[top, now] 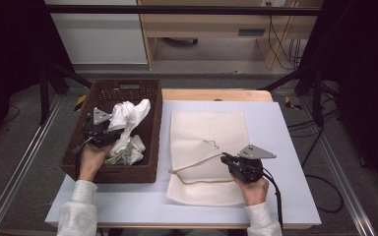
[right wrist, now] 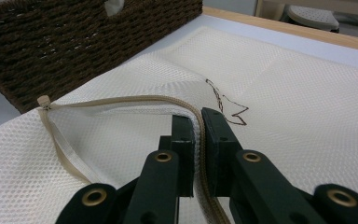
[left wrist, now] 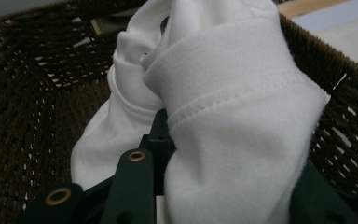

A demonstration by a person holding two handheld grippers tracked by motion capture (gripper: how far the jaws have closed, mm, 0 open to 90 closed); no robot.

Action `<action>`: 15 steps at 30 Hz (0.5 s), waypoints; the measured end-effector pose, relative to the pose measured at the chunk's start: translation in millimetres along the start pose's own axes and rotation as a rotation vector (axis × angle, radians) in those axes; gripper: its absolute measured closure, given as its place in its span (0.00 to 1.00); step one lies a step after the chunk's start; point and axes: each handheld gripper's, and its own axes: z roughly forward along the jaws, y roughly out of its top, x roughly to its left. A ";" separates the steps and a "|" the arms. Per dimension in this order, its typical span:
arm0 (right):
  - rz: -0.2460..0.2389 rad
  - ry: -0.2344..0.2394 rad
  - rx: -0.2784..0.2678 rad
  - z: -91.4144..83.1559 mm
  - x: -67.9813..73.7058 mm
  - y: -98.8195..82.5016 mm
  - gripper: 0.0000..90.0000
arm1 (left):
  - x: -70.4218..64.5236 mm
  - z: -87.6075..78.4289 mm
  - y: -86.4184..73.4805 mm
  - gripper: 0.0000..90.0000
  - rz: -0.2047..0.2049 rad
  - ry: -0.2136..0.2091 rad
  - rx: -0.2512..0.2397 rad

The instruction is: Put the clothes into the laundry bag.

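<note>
On the counter [top: 285, 147] the cream mesh laundry bag [top: 206, 132] lies flat beside the brown wicker basket [top: 150, 147], the right gripper [right wrist: 198, 140] pinching its zipper edge [right wrist: 121, 100], the left gripper [top: 101, 130] clenched on white cloth [left wrist: 233, 116] over the basket.

White garment [top: 128, 118] bunched, lifted inside basket; cream mesh bag [top: 207, 152] flat, zipper open.
</note>
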 end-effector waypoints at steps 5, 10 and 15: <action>0.001 0.001 0.003 0.4 0.2 -0.2 0.94 | 1.4 -7.5 -0.1 0.71 -0.004 0.024 -0.075; -0.003 0.002 0.007 2.2 -0.3 -0.8 0.94 | 8.9 -16.9 3.6 0.71 -0.053 0.003 -0.150; -0.004 -0.002 0.009 2.2 -0.3 -0.9 0.94 | 10.0 -29.1 10.8 0.71 -0.046 0.026 -0.219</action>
